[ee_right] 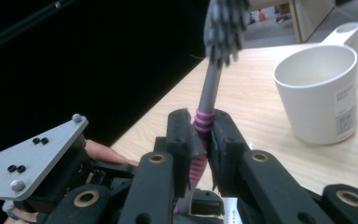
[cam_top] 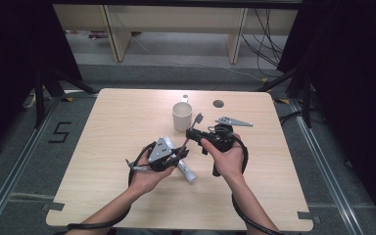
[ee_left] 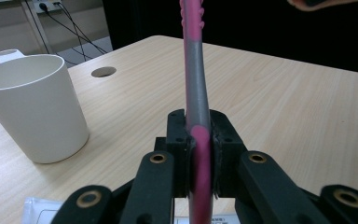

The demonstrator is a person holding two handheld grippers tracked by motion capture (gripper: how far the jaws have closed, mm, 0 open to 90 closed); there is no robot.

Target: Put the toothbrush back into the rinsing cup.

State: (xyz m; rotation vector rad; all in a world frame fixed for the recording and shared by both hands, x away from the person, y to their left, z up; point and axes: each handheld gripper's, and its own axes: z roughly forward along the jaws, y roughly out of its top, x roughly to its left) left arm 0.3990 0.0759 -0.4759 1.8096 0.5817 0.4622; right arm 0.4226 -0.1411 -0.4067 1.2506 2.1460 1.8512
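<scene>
Together, left claw [ee_left: 198,135] and right claw [ee_right: 203,135] each clamp the pink-and-grey plastic toothbrush [ee_right: 209,88] beside the white plastic cup [cam_top: 182,116] on the worktop [cam_top: 112,127].

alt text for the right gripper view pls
The right gripper is shut on a pink and grey toothbrush, bristles up and blurred at the top. A white mug stands on the wooden table to the right; the left gripper and a hand sit lower left.

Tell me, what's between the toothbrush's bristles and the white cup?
Nothing. In the right gripper view, only bare table shows between the toothbrush bristles and the white cup.
</scene>
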